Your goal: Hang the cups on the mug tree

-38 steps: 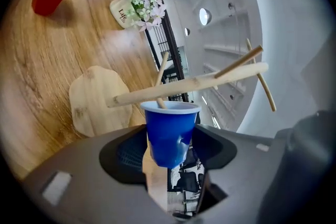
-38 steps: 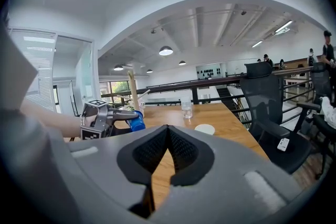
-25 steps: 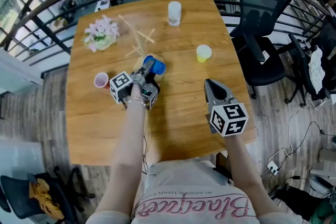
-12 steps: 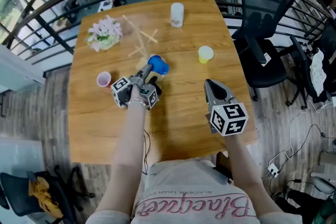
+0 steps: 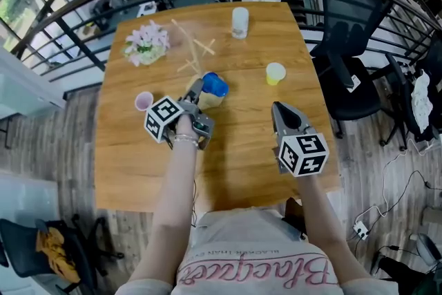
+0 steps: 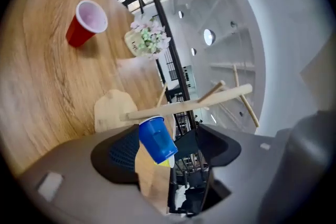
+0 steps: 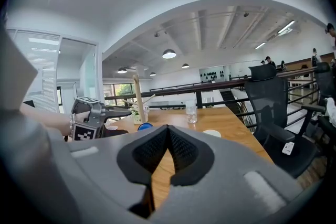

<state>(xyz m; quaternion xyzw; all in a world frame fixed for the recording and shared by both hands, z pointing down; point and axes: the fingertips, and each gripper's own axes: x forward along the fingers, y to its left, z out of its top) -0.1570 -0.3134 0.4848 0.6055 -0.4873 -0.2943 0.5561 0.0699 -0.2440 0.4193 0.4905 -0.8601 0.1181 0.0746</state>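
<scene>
The wooden mug tree (image 5: 195, 55) stands at the table's middle, and a blue cup (image 5: 214, 85) hangs low on it by its base. In the left gripper view the blue cup (image 6: 156, 139) hangs from the tree's trunk (image 6: 189, 106) between my left gripper's (image 6: 173, 139) jaws. Those jaws are opening, the right pad well clear of the cup. In the head view the left gripper (image 5: 200, 90) points at the tree. The right gripper (image 5: 276, 108) hovers over the table's near right, shut and holding nothing (image 7: 167, 131). A yellow cup (image 5: 275, 72) and a red cup (image 5: 143, 101) stand on the table.
A clear glass (image 5: 239, 22) stands at the table's (image 5: 138, 162) far edge and a pot of flowers (image 5: 147, 41) at the far left. Black office chairs (image 5: 345, 24) stand right of the table. A dark railing (image 5: 83, 3) runs behind it.
The left gripper has turned a little and its jaws have spread off the blue cup, which stays on the mug tree. The right gripper has kept its place.
</scene>
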